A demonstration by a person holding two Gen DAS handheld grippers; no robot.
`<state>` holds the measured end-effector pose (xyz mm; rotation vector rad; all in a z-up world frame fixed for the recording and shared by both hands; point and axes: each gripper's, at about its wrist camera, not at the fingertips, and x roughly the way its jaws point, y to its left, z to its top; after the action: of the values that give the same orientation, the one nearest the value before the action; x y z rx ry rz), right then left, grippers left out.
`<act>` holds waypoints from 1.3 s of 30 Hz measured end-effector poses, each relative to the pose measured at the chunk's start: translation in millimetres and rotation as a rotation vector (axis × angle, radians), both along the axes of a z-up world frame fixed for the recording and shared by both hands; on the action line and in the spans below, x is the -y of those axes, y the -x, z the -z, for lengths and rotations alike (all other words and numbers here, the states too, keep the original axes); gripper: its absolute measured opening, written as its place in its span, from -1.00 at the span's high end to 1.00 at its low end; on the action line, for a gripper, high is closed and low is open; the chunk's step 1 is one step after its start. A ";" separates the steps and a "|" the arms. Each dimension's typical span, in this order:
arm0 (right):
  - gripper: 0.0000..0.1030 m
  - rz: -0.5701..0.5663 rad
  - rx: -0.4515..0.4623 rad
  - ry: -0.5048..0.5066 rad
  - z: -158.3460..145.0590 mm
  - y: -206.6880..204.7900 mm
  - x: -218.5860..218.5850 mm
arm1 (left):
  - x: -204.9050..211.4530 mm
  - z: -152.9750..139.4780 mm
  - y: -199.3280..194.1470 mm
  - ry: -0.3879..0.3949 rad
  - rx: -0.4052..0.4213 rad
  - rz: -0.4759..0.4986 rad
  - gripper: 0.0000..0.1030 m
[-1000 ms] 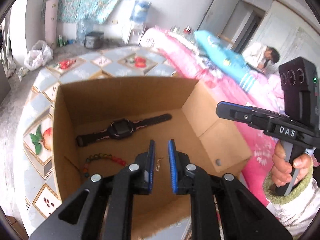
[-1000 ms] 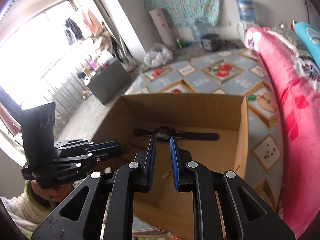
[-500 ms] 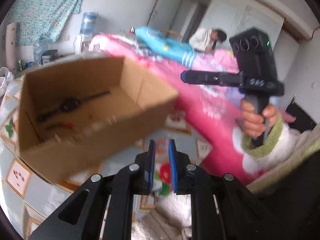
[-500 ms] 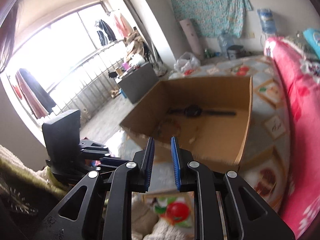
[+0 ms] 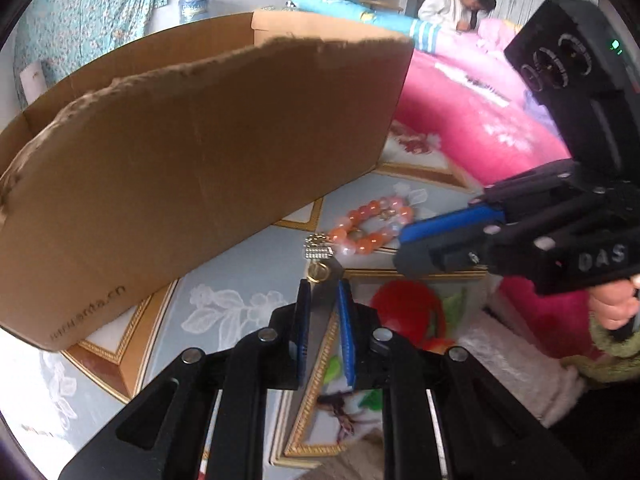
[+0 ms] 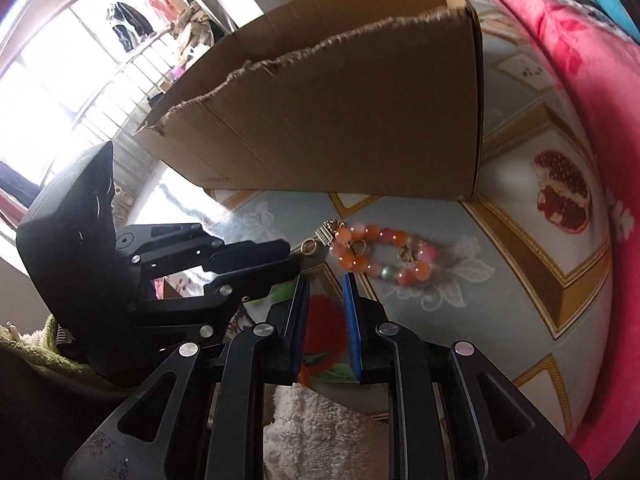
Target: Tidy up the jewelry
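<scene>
An orange and pink bead bracelet (image 5: 370, 222) lies on the patterned mat in front of the cardboard box (image 5: 192, 168); it also shows in the right wrist view (image 6: 380, 254). A small gold ring with a sparkly charm (image 5: 319, 258) lies just left of it, also seen in the right wrist view (image 6: 316, 242). My left gripper (image 5: 323, 286) is low over the mat, jaws a narrow gap apart, empty, tips just short of the ring. My right gripper (image 6: 325, 280) is also narrowly apart and empty, just short of the bracelet. The box's inside is hidden.
The box (image 6: 340, 120) stands right behind the jewelry with a torn top edge. A pink blanket (image 6: 580, 60) lies to the right. A white fluffy cloth (image 6: 316, 432) lies at the near edge. A person (image 5: 456, 4) sits in the background.
Both grippers have pulled back out of the box and dropped low to the mat in front of it. The bracelet and ring have come into view.
</scene>
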<state>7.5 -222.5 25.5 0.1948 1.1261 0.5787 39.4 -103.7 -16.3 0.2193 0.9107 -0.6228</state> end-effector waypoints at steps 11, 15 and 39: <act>0.65 0.023 -0.001 -0.022 8.0 7.1 7.1 | 17.6 4.7 -2.5 -0.064 0.050 0.021 0.75; 0.65 0.031 -0.004 -0.031 10.6 7.7 9.9 | 20.6 5.8 -5.0 -0.075 0.057 0.028 0.75; 0.65 -0.034 0.175 0.164 -14.2 21.9 -15.3 | -16.5 -4.2 -3.4 0.011 0.025 -0.067 0.80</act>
<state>-14.4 -207.1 39.7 -0.0168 1.0030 0.5203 42.8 -87.2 -12.1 0.1859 0.8869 -0.5613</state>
